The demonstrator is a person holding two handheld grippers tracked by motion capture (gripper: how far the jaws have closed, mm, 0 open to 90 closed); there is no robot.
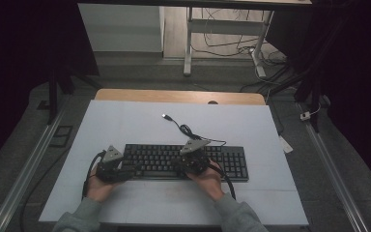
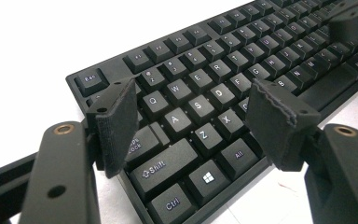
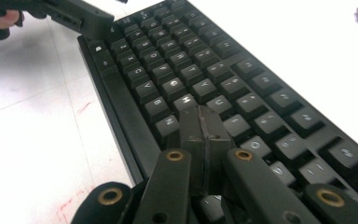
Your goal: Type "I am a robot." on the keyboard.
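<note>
White surface carrying a black keyboard near its front edge. Left gripper fingers released over the A–Z keys; right gripper fingers clenched empty, tips on the keys. Judged rigid, light, slick-keyed; best grasped at the end edges.

keyboard keys: Esc, Shift, Ctrl, Alt, QWE, ASD

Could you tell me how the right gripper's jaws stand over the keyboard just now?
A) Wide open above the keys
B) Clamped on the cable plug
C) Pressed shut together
C: in the right gripper view the right gripper has both pads pressed flat together, nothing between them, above the keyboard.
</note>
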